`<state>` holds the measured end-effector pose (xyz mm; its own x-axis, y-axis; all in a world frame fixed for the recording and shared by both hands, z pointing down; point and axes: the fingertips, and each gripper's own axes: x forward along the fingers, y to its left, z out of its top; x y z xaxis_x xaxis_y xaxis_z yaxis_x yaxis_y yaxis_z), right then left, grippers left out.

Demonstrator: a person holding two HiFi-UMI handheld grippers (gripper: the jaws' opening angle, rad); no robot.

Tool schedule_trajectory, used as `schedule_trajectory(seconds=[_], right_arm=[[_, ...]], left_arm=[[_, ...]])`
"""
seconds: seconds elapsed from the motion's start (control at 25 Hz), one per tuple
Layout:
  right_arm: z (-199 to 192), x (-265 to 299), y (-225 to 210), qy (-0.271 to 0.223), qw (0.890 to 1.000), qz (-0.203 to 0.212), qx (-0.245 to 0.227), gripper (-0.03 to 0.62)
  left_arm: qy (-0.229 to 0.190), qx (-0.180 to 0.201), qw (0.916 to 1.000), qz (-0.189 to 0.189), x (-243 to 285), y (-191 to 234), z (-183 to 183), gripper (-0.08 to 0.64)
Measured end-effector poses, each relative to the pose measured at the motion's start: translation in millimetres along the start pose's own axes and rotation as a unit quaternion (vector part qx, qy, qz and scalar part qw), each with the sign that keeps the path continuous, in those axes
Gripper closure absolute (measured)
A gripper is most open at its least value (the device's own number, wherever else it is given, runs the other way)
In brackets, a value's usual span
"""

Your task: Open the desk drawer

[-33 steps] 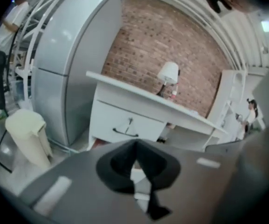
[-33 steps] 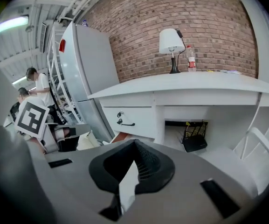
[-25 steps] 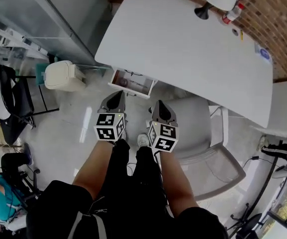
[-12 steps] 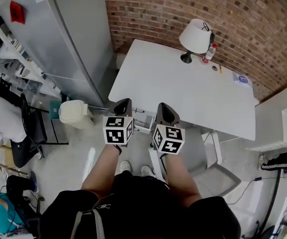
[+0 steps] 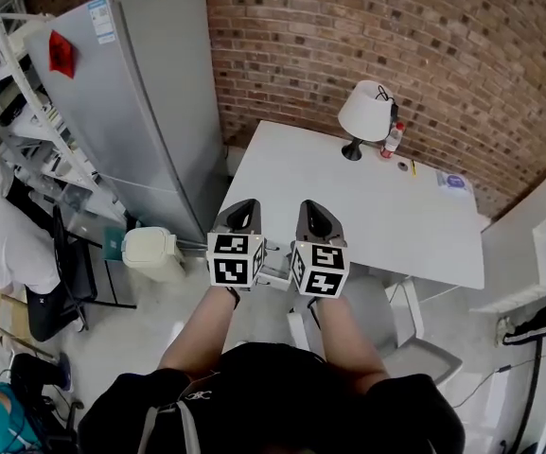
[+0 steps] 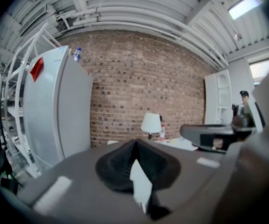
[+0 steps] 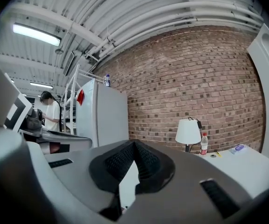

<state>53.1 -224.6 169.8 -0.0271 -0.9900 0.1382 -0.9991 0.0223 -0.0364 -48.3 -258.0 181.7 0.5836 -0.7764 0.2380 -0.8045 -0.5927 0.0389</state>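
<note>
Pointing over the desk, the left gripper (image 5: 242, 214) and right gripper (image 5: 316, 218) are held side by side, jaws closed on nothing. Between their marker cubes a pale desk drawer (image 5: 274, 265) is glimpsed below the near edge of the white rectangular tabletop (image 5: 386, 206), on which a white-shaded lamp (image 5: 364, 112) is set.

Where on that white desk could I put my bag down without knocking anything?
Nearly all of the white desk is bare, from its near edge up to the back strip. The crowding is along the brick wall: lamp, bottle, a small yellow item and a blue-marked item toward the far right corner.
</note>
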Motion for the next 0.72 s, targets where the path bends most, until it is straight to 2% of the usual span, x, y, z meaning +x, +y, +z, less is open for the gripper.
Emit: schedule_trajectory(seconds=[0.44, 0.72], right_arm=[[-4, -10, -7, 0.003, 1.0, 0.004, -0.006, 0.594], [-7, -10, -8, 0.008, 1.0, 0.019, -0.01, 0.594]], left_arm=[[0.004, -0.011, 0.9999, -0.011, -1, -21, -4, 0.562], [-0.001, -0.031, 0.9995, -0.001, 0, -23, -5, 0.561]])
